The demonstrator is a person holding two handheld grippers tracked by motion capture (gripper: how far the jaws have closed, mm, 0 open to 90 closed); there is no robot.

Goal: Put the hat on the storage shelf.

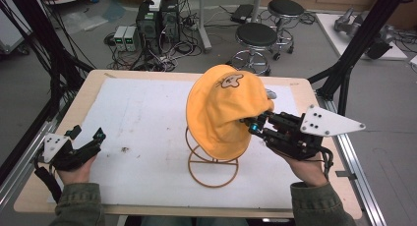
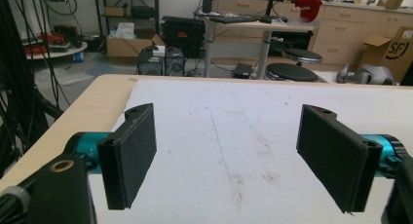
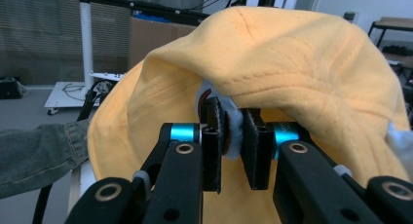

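The yellow cap [image 1: 223, 113] sits on the wire stand [image 1: 212, 164], approx. in the middle of the table [image 1: 59, 186], a bit to the right. It hangs crooked on the stand, w/ its emblem facing the far side.

The right gripper [image 1: 252, 124] is pinched on the cap's edge at its right side; in the right gripper view the jaws are nearly closed, w/ a white inner patch [image 3: 234, 131] of the cap between the pads. The left gripper [image 1: 98, 136] rests at the near left of the table, well apart from the cap, jaws wide open and holding nothing.

My judgement: the work is approx. half way. The cap is on the stand but still gripped; releasing, and maybe straightening, is left.

Writing: the cap's emblem [image 1: 230, 80] is too small to read. In the left gripper view, a cardboard box [image 2: 392, 51] at the far right has letters like "SF".
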